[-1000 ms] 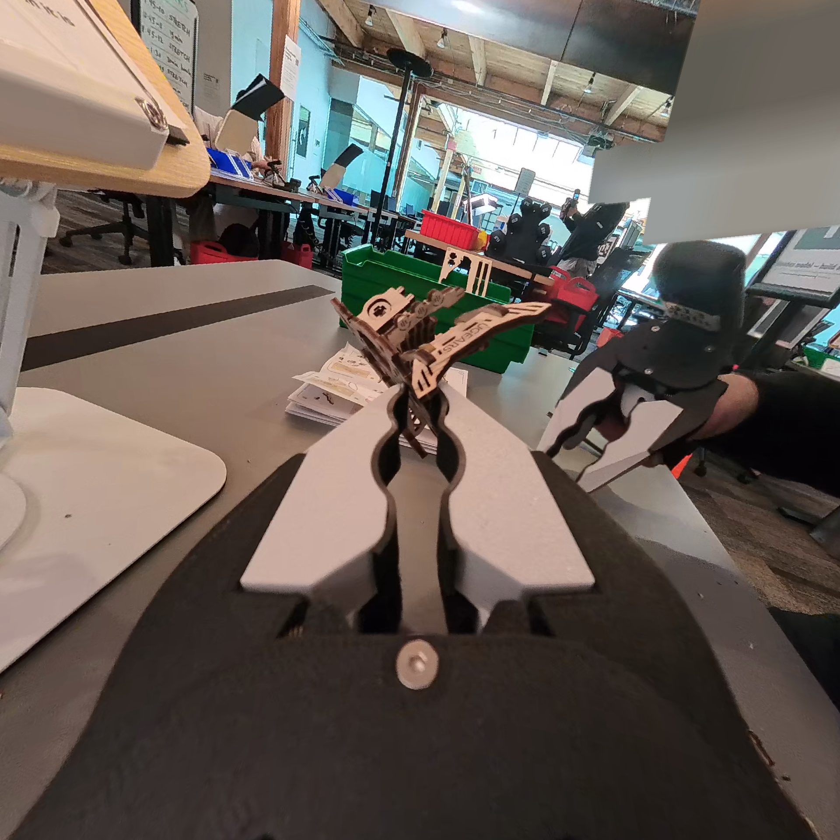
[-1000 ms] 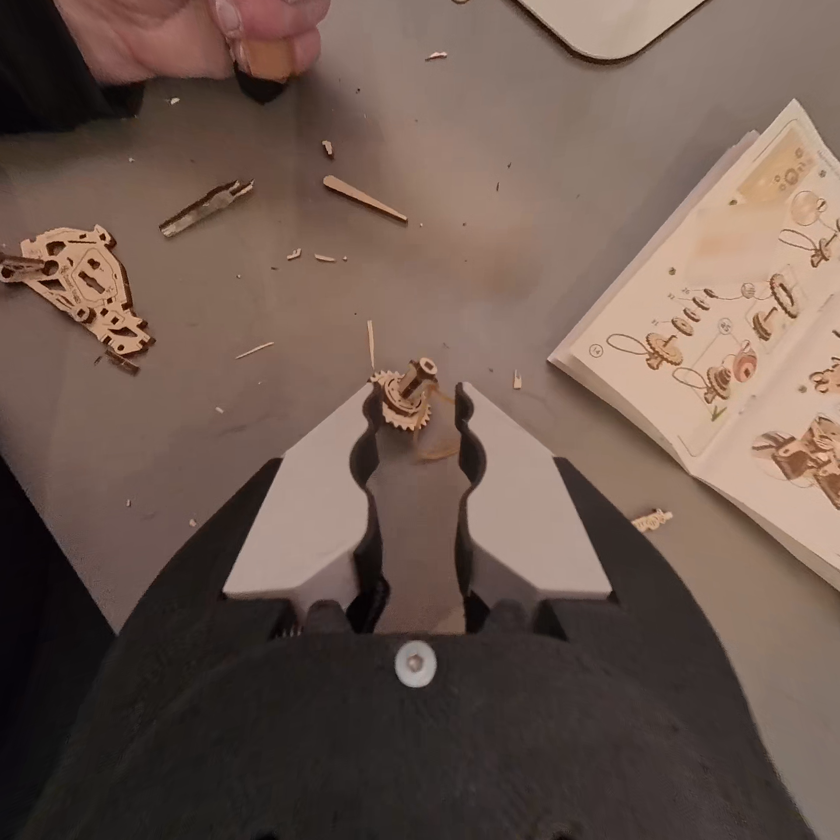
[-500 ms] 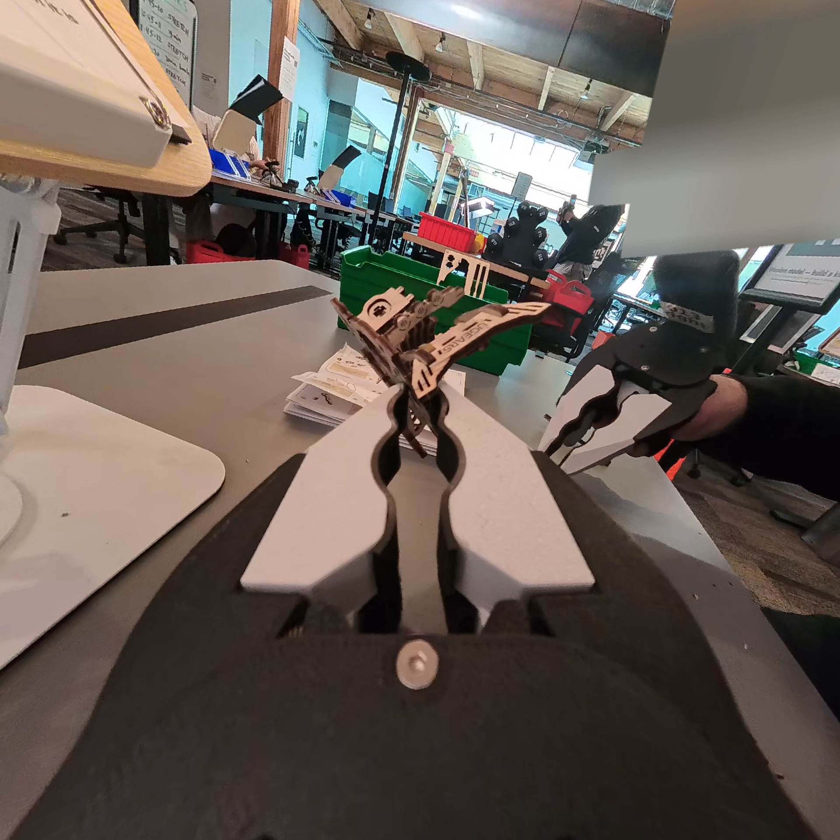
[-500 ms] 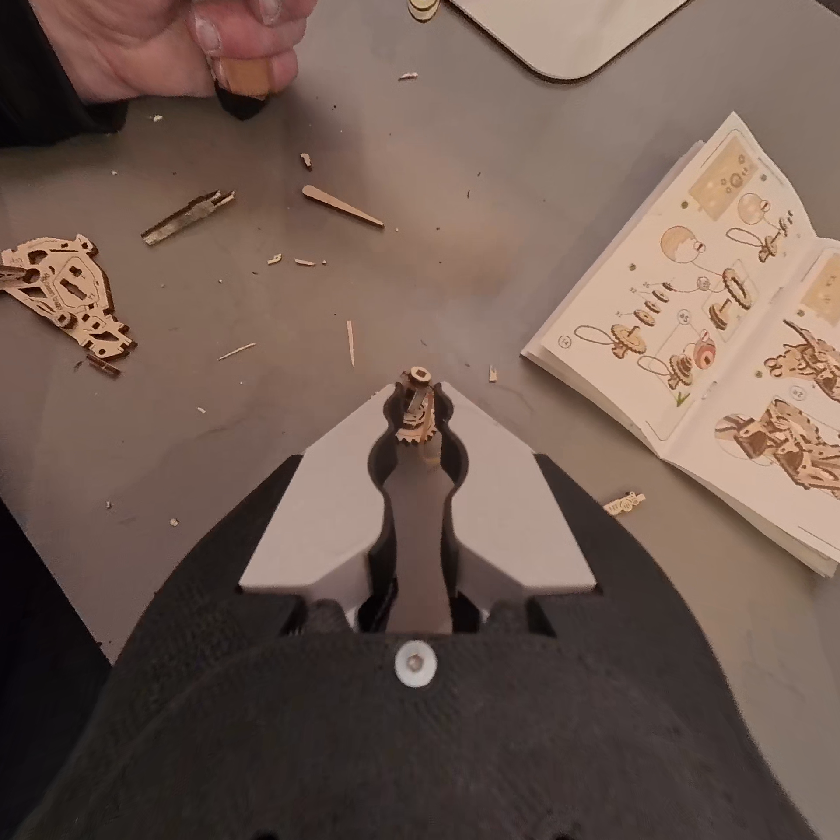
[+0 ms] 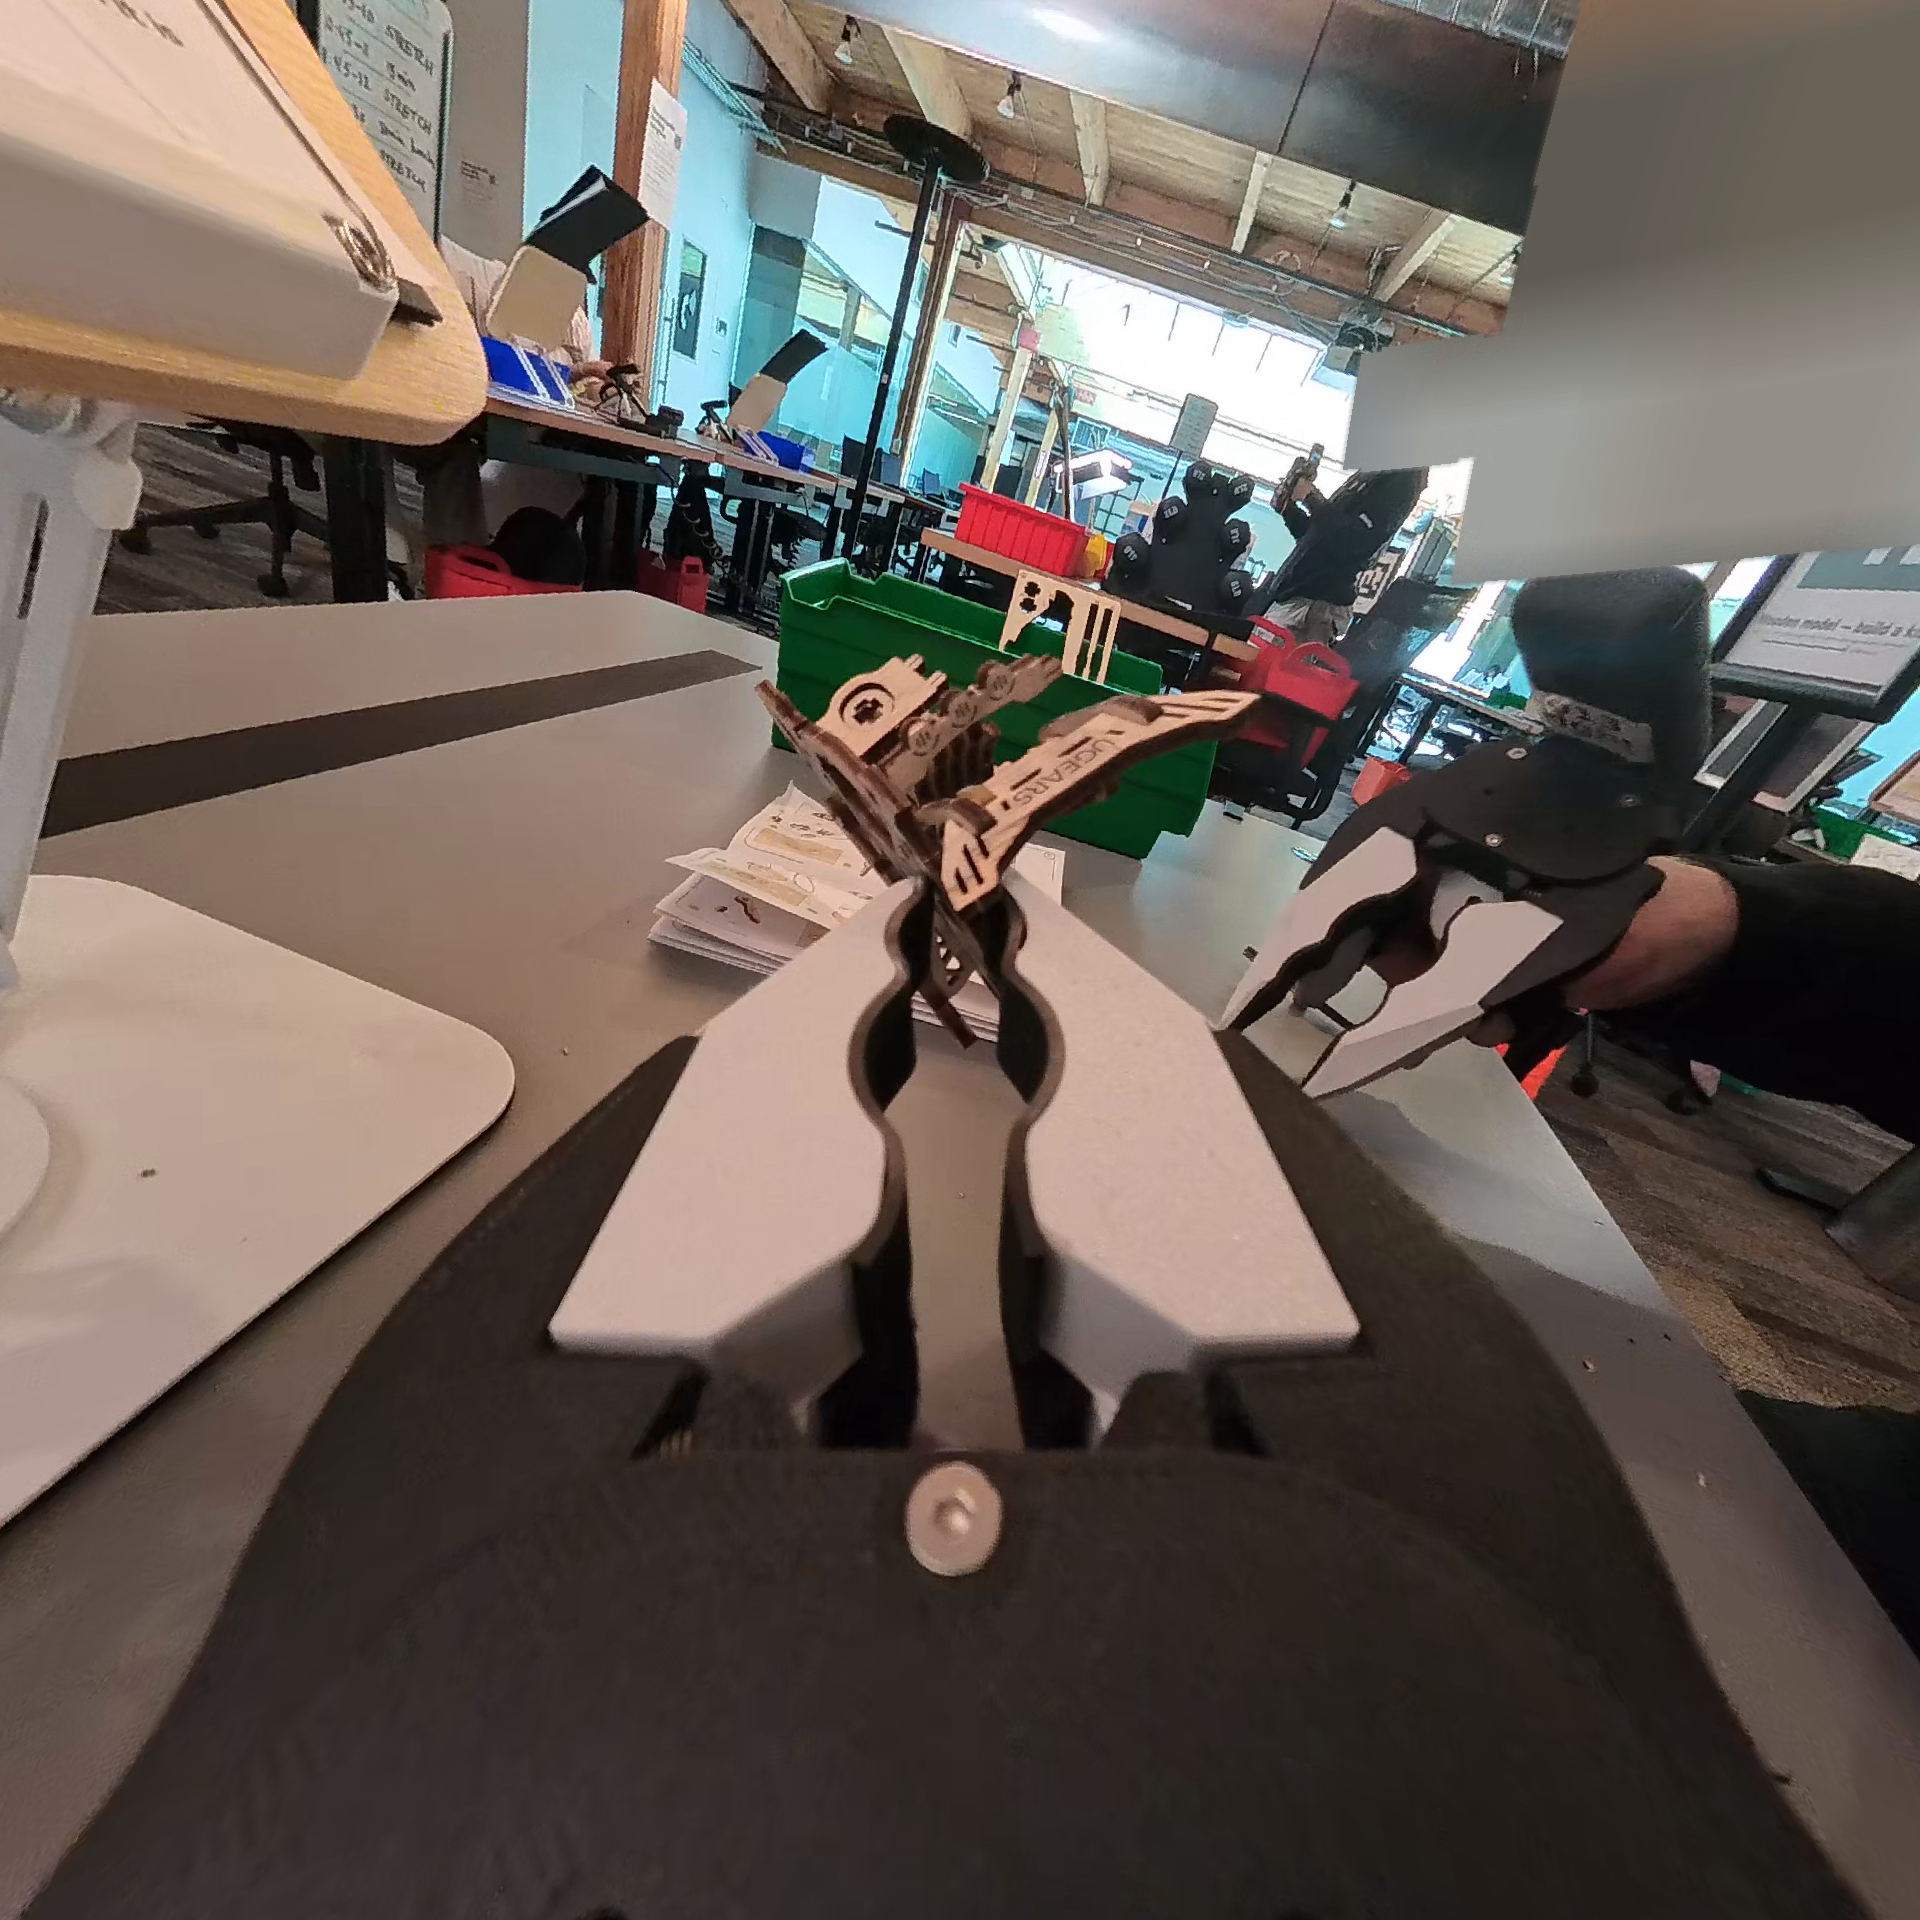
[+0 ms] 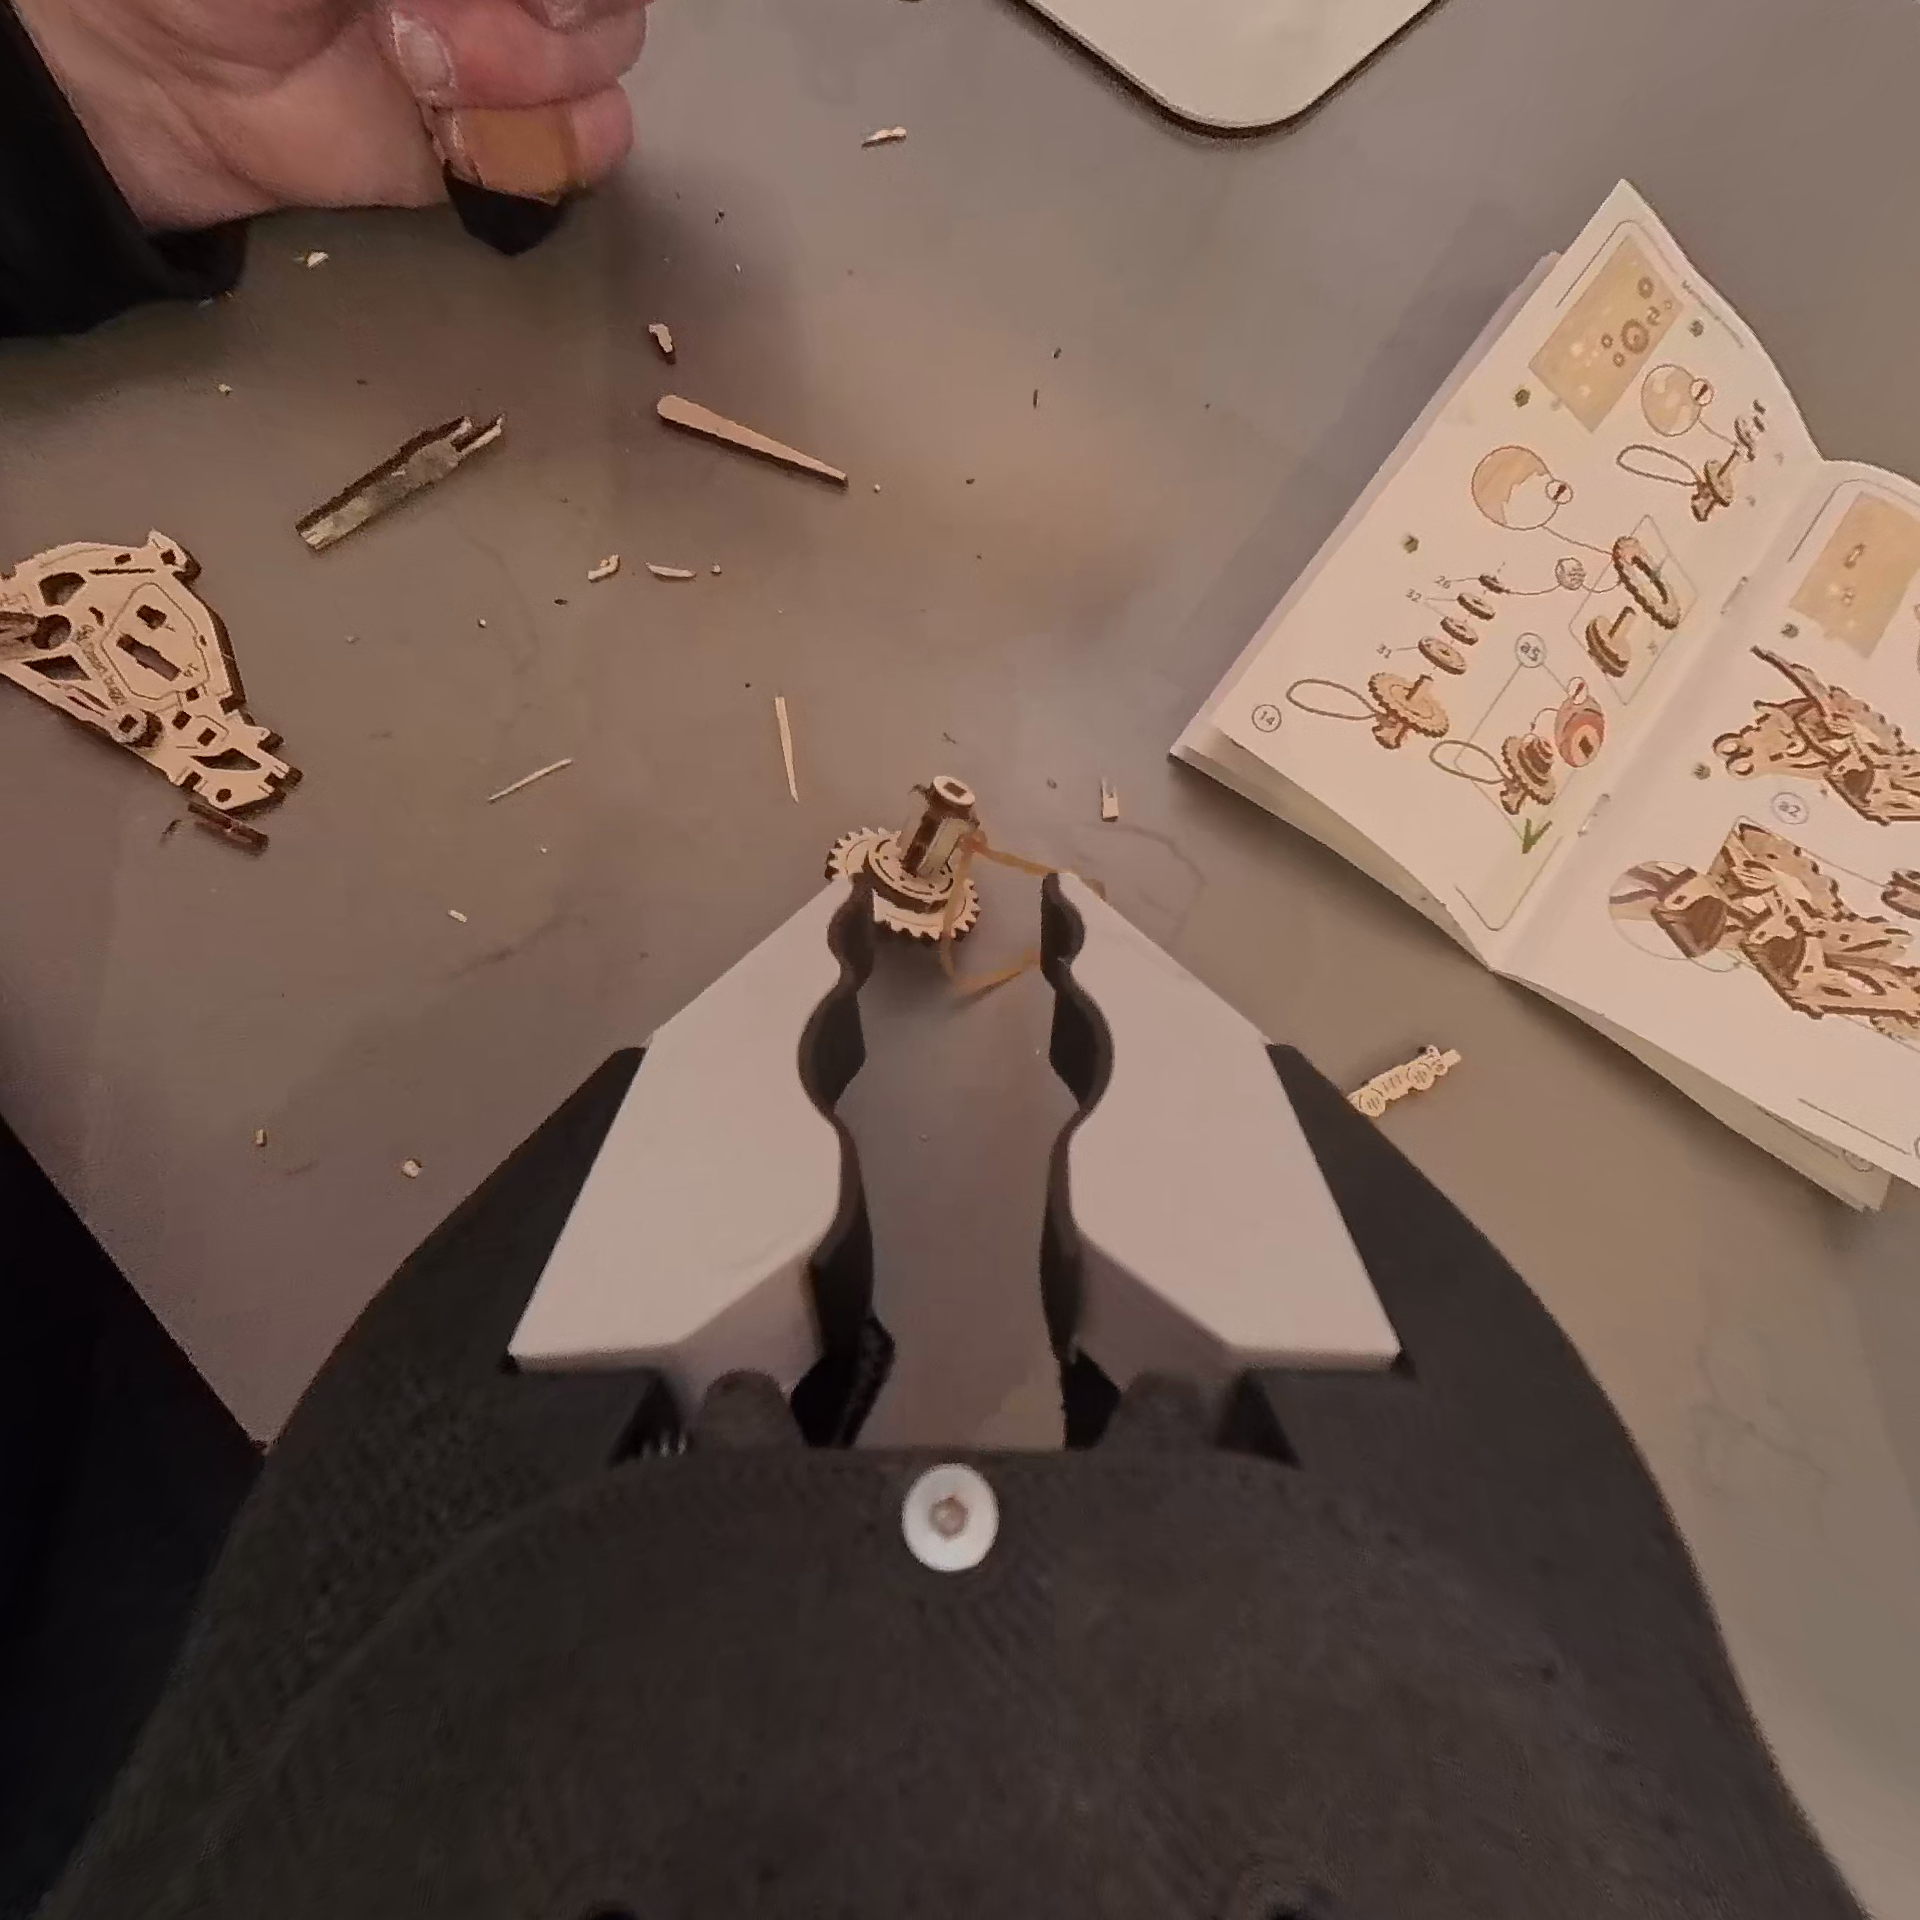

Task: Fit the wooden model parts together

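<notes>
My left gripper (image 5: 961, 920) is shut on a wooden model assembly (image 5: 997, 769) and holds it up above the grey table (image 5: 416, 831). My right gripper (image 6: 951, 894) is open. A small wooden gear on an axle (image 6: 920, 883), with a rubber band (image 6: 997, 971) trailing from it, stands between its fingertips, next to the left fingertip (image 6: 831, 925). The right fingertip (image 6: 1070, 914) is clear of it. The right gripper also shows in the left wrist view (image 5: 1273, 1055), low over the table, jaws apart.
An open instruction booklet (image 6: 1558, 675) lies to the right. A flat wooden part (image 6: 125, 665), a dark strip (image 6: 400, 483), a wedge (image 6: 748, 436), a small piece (image 6: 1403, 1075) and splinters lie about. A hand (image 6: 312, 104) is at upper left. A green bin (image 5: 935, 665) and white stand base (image 5: 208, 1091) flank the table. Some 20 cm of space lies between my two pairs of fingers. The small piece (image 6: 1403, 1075) sits 9 cm or so from the ends of my right fingers.
Half a second ago the right pads were closed on the gear; now they have opened and the gear is out of the grasp, tilted by the left fingertip. The left gripper has not moved.
</notes>
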The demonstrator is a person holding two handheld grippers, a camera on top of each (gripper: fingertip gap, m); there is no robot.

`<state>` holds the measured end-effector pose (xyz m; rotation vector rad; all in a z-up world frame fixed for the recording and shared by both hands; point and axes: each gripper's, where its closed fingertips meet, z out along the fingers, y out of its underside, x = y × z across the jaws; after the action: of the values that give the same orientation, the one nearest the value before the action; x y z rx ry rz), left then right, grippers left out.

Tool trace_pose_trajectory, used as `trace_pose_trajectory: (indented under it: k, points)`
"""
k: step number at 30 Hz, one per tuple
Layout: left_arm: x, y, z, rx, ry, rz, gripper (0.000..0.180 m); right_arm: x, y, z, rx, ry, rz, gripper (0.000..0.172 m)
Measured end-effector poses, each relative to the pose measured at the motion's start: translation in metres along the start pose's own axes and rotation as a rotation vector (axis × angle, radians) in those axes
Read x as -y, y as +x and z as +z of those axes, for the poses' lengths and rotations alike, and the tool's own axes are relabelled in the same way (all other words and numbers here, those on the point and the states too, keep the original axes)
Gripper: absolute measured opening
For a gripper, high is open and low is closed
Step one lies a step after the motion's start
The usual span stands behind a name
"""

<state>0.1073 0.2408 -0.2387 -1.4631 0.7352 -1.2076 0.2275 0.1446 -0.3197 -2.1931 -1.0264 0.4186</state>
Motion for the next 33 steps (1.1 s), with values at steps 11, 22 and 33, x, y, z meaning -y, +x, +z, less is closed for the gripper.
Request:
trace_pose_trajectory:
  k: [11, 22, 33]
  points:
    - [0.000, 0.000, 0.000, -0.002, 0.004, -0.004, 0.006, 0.007, -0.002, 0.005, -0.013, -0.003, -0.007, 0.036]
    - [0.001, 0.000, -0.001, -0.003, 0.008, -0.004, 0.006, 0.000, -0.005, 0.013, -0.041, -0.050, -0.048, 0.012]
    - [0.002, 0.000, -0.002, -0.008, 0.013, -0.010, 0.006, 0.000, -0.006, 0.011, -0.051, -0.069, -0.012, 0.027]
